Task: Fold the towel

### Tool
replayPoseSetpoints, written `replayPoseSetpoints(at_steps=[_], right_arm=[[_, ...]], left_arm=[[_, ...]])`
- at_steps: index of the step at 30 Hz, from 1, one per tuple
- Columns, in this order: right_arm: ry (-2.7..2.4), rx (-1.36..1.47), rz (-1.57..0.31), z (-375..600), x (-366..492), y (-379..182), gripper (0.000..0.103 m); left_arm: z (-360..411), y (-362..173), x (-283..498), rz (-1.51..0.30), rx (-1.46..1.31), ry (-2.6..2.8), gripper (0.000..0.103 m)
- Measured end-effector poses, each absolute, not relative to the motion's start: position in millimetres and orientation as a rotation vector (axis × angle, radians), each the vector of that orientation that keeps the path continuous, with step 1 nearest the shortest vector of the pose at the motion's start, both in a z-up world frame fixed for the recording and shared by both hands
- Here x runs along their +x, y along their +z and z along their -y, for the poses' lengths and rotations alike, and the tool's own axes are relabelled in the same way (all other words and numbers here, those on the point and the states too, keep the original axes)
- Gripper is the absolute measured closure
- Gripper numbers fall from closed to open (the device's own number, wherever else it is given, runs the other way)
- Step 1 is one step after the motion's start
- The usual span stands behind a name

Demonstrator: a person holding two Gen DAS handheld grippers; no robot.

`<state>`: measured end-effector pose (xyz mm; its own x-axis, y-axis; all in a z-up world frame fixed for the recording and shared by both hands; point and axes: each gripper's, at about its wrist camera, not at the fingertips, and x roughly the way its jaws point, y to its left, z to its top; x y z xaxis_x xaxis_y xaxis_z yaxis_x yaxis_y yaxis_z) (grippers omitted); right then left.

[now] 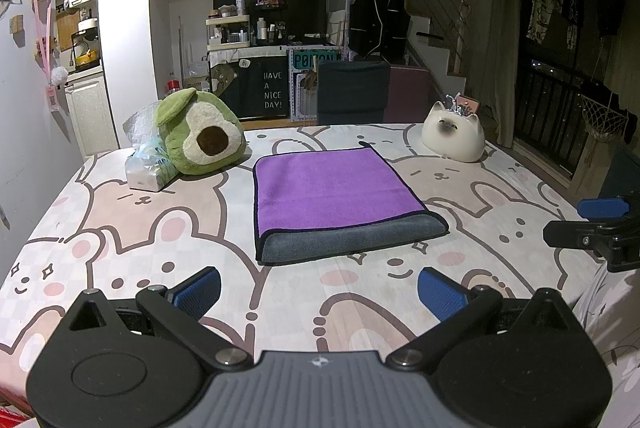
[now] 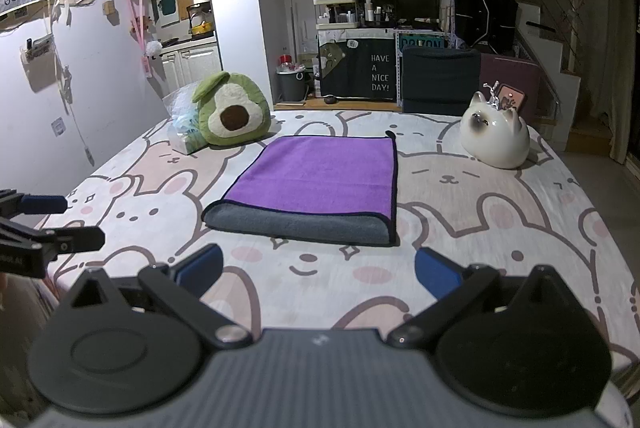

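A towel [image 1: 336, 196] lies flat on the rabbit-print table, folded over so its purple side is on top and a grey band shows along the near edge. It also shows in the right wrist view [image 2: 320, 184]. My left gripper [image 1: 319, 294] is open and empty, above the table in front of the towel's near edge. My right gripper [image 2: 319, 272] is open and empty, also in front of the near edge. Each gripper shows at the side of the other's view: the right gripper [image 1: 600, 224] and the left gripper [image 2: 56, 224].
A green avocado plush [image 1: 200, 136] and a plastic-wrapped tissue pack [image 1: 148, 164] sit left of the towel. A white ceramic cat [image 1: 454, 136] stands at the back right. The table's far edge meets a dark chair [image 1: 352, 92].
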<state>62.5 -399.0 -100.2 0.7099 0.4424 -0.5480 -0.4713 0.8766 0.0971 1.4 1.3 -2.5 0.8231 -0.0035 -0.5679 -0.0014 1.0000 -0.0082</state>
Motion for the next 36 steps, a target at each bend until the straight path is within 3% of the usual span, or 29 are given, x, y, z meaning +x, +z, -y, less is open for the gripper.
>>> replayPoseSetpoints(at_steps=[36], right_arm=[[0.516,-0.019,-0.626,401.0,80.3,-90.3,0.000]], left_arm=[[-16.8,20.4,24.6,-0.622,-0.070,0.045,0.000]])
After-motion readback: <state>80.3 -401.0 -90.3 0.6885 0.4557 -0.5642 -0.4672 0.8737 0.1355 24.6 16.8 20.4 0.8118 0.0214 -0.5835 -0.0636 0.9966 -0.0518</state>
